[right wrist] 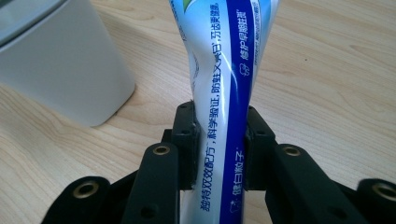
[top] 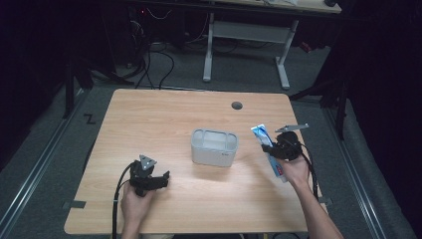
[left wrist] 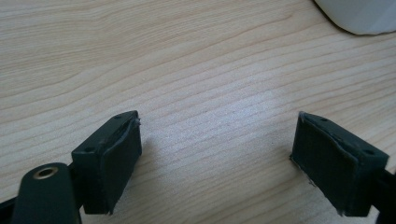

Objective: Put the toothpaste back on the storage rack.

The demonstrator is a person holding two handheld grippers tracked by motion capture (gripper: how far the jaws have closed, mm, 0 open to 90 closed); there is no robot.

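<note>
A blue-and-white toothpaste tube (top: 268,149) is clamped in my right gripper (top: 278,148) at the table's right side, lifted off the wood. In the right gripper view the tube (right wrist: 224,93) runs up between the two black pads, which press on both its sides. A white oval container (top: 214,147) stands in the middle of the table, left of the tube; its wall (right wrist: 56,60) fills the upper left of the right gripper view. My left gripper (top: 160,180) rests low near the front left, jaws wide apart, with bare wood between its pads (left wrist: 112,158).
The wooden table (top: 164,114) has a round cable hole (top: 237,105) near its far edge. The container's corner (left wrist: 359,16) shows at the top right of the left gripper view. Beyond the table stand a white desk frame (top: 246,47) and floor cables.
</note>
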